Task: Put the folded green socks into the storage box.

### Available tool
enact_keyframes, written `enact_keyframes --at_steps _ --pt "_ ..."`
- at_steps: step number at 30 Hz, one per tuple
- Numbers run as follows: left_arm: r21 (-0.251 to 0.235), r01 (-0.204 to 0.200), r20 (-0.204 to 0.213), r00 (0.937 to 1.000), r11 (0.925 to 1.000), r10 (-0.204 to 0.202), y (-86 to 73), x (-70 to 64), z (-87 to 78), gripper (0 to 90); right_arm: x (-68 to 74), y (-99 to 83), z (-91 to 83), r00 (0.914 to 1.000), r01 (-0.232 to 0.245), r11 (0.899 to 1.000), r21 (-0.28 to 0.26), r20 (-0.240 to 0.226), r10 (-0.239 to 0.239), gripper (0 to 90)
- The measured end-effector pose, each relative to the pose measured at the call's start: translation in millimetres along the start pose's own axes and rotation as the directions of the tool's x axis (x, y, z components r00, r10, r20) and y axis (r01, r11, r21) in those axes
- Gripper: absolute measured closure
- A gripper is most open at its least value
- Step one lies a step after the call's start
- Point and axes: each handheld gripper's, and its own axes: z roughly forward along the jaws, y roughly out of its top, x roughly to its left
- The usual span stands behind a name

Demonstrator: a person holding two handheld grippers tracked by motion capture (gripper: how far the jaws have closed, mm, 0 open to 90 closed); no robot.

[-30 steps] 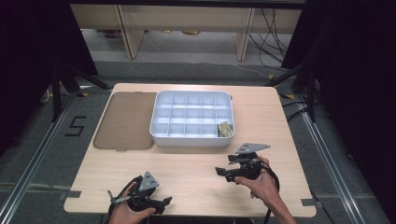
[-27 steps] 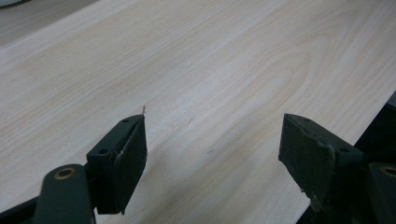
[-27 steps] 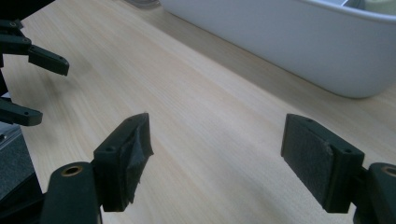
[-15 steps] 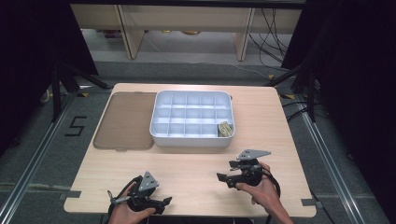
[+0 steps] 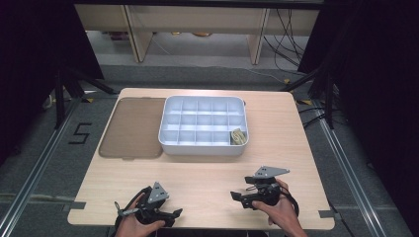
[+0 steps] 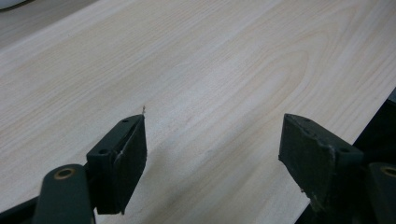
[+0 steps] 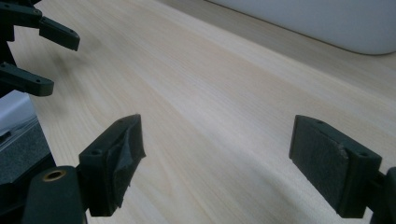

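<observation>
The wooden table [image 5: 296, 133] fills the middle of the high view, its long side running left to right. On its far half sits the white compartment tray [image 5: 203, 147], a shallow rectangle whose long axis also runs left to right, parallel to the table's far edge; its grid of cells stands in rows along that axis. Touching the tray's left side lies a flat brown lid [image 5: 132, 127], its longer side running near to far, reaching the table's left edge. In the tray's near right corner cell sits a small tan bundle [image 5: 238, 137], too small to name more closely.

Both grippers are held low over the near edge of the table, well apart from the tray and from each other. The right gripper [image 5: 240, 197], held in the person's right hand [image 5: 279, 207], lies to the right of centre with its jaws pointing left along the table; in its own view the two black pads [image 7: 327, 158] stand wide apart over bare wood with nothing between them. The left gripper [image 5: 173, 213] is at the near left, its jaws pointing right toward the other; its pads [image 6: 126, 158] are likewise spread, empty, just above the tabletop near the edge. The left hand [image 5: 136, 224] wraps its handle.
</observation>
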Motion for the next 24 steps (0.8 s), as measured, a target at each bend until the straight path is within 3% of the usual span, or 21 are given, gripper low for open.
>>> enact_keyframes --at_steps 2,5,7,8,10,13,14,15,16,20,21,22,24 --pt "0.001 -0.002 -0.001 1.0000 1.0000 0.002 0.0 -0.7 0.0 22.9 2.6 -3.9 -1.2 0.9994 -0.036 0.999 0.006 0.001 0.035 18.1" --pt "0.000 -0.002 0.001 1.0000 1.0000 0.002 0.0 -0.7 0.0 22.9 2.2 -8.0 -3.3 0.9997 -0.011 1.000 0.005 0.020 0.011 17.9" --pt "-0.001 -0.002 0.001 1.0000 1.0000 0.002 0.0 -0.8 0.0 22.9 6.4 -11.2 -5.2 0.9988 -0.045 0.999 0.022 0.021 0.044 18.0" --pt "-0.007 0.005 0.007 1.0000 1.0000 -0.005 -0.1 -1.5 0.3 22.9 4.4 -12.5 -5.2 0.9996 -0.010 1.000 0.013 0.027 0.010 18.0" --pt "-0.001 -0.010 0.002 0.9999 1.0000 0.010 0.1 -0.7 -0.2 22.9 4.6 -15.7 -4.8 0.9998 -0.009 1.000 0.011 0.015 0.009 18.1" --pt "0.004 -0.010 0.008 0.9999 0.9999 0.010 0.1 -0.6 0.0 22.9 9.6 -20.2 -5.3 0.9985 -0.047 0.998 0.039 0.029 0.046 18.1" --pt "0.005 -0.007 0.009 0.9999 1.0000 0.007 0.1 -0.9 0.1 22.9 7.0 -21.3 -4.5 0.9992 0.001 1.000 0.023 0.039 -0.002 18.1" --pt "0.005 -0.006 0.010 0.9999 1.0000 0.006 0.0 -1.1 0.2 22.9 10.8 -22.2 -4.9 0.9986 -0.039 0.998 0.041 0.036 0.038 18.1" --pt "0.006 -0.010 0.010 0.9999 0.9999 0.010 0.1 -1.1 0.1 22.9 8.3 -22.7 -3.9 0.9992 -0.001 1.000 0.027 0.039 0.000 18.1" --pt "0.006 -0.010 0.012 0.9999 0.9999 0.010 0.2 -1.0 0.1 22.9 8.4 -23.6 -3.8 0.9990 0.003 0.999 0.036 0.044 -0.005 18.1" --pt "0.003 -0.006 0.012 0.9999 1.0000 0.006 0.1 -1.2 0.0 22.9 10.5 -24.2 -3.6 0.9990 -0.022 0.999 0.041 0.040 0.020 18.1" --pt "0.001 -0.006 0.013 0.9999 1.0000 0.006 -0.1 -1.0 0.2 22.9 8.6 -24.4 -2.9 0.9990 0.002 0.999 0.037 0.045 -0.003 18.1" --pt "0.004 -0.006 0.013 0.9999 1.0000 0.006 0.1 -0.9 0.3 22.9 9.0 -24.7 -1.7 0.9990 -0.004 0.999 0.048 0.045 0.002 18.2"
